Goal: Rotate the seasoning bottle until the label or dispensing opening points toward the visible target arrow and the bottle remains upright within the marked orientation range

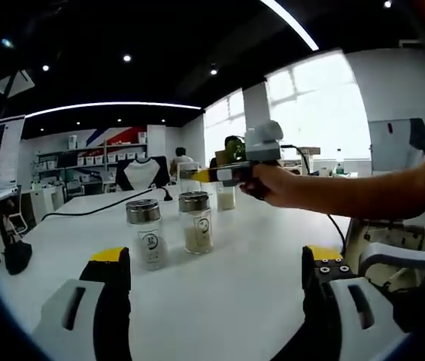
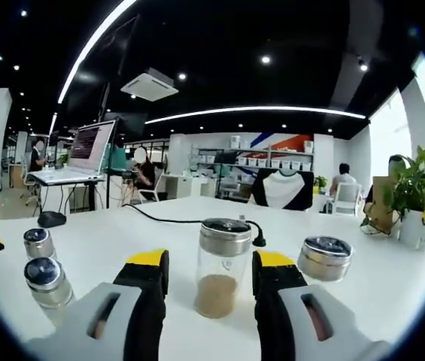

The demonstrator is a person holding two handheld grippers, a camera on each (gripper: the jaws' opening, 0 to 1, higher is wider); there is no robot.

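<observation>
Right gripper (image 2: 210, 282), seen in the right gripper view, has its two yellow-tipped jaws spread, one on each side of a clear seasoning bottle (image 2: 222, 268); whether the pads touch the glass cannot be told. The bottle stands upright on the white table (image 2: 159, 233), capped with a metal lid and holding a brown layer at its bottom. To its right sits a low metal-lidded jar (image 2: 325, 258); at the left edge stand two small shakers (image 2: 40, 271). Farther back, a black cable (image 2: 167, 219) crosses the tabletop, and a potted plant (image 2: 415, 197) stands at the right. Beyond are a laptop on a desk (image 2: 84, 154), seated people, storage shelves and a dark ceiling with curved light strips.

Left gripper (image 1: 216, 274), in the left gripper view, hovers over bare tabletop with jaws wide apart and nothing between them. Ahead stand two metal-capped bottles (image 1: 171, 231) of pale powder. Behind them a person's hand (image 1: 276, 184) holds the other gripper at a third bottle (image 1: 226, 197). Bright windows (image 1: 317, 109) line the far right wall.
</observation>
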